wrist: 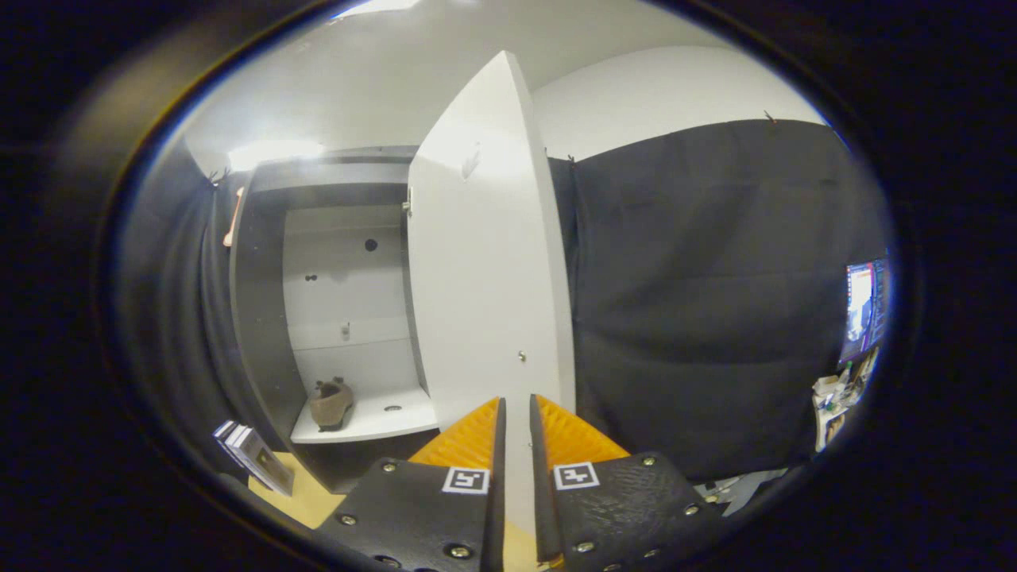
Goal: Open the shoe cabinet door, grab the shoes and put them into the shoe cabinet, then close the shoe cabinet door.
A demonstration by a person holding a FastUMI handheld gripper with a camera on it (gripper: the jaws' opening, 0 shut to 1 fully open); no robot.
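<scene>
Gripper view: the gripper (pixel 516 413) points at the lower part of the open white cabinet door (pixel 489 262). Its two fingers stand close together with a narrow gap between them, and nothing is held in that gap; the door panel shows through it. The door is swung wide open, its outer edge just ahead of the fingertips. A small screw or knob (pixel 522 357) sits low on the door face.

Left of the door, the shoe cabinet (pixel 262 318) interior is exposed: dark side wall, white back panel, white bottom shelf (pixel 373 425). One brown shoe (pixel 331 403) rests on that shelf, toward its left end, upright, heel end facing out.

A small box (pixel 254 455) lies on the wooden floor (pixel 306 496) below left of the cabinet. A lit screen (pixel 864 306) stands far right, beyond the black cloth wall (pixel 715 302).
</scene>
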